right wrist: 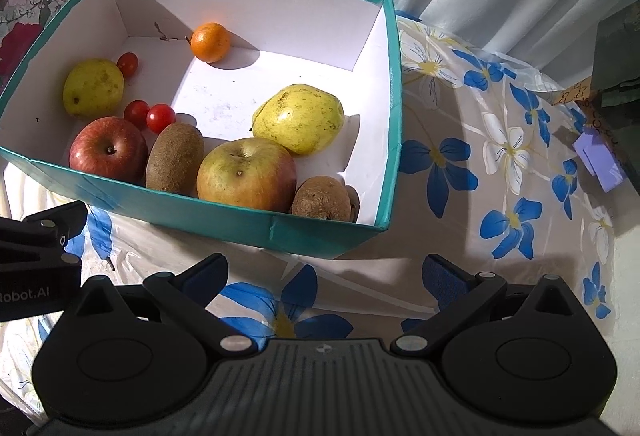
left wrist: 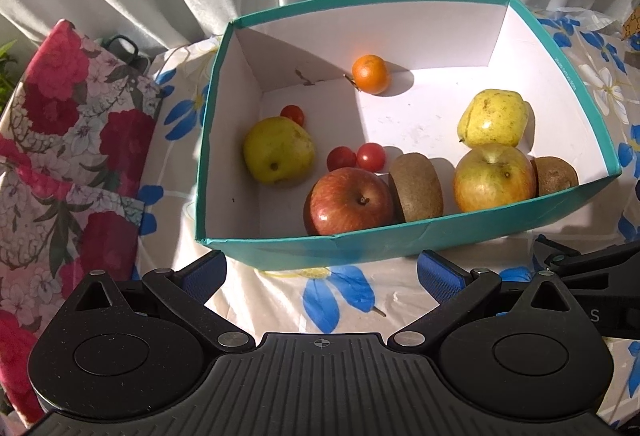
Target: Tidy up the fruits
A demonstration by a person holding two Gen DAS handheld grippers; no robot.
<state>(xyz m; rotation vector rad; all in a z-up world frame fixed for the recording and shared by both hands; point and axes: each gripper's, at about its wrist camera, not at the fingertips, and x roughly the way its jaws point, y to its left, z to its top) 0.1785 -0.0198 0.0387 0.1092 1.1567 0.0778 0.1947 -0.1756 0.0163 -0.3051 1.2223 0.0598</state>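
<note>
Every fruit in sight sits inside the teal cardboard box with white walls [left wrist: 404, 248]: a red apple [left wrist: 347, 201] and a yellow-red apple [left wrist: 494, 180] near the front wall, two brown kiwis [left wrist: 416, 188], two yellow-green pears [left wrist: 278, 155], three red cherry tomatoes [left wrist: 371, 156] and a small orange mandarin [left wrist: 370, 74] at the far wall. The left gripper [left wrist: 320, 276] and right gripper [right wrist: 324, 278] hover spread wide and empty over the blue-flowered tablecloth [right wrist: 500, 156]. Gathering looks finished; any grouping by kind seems left to do.
</note>
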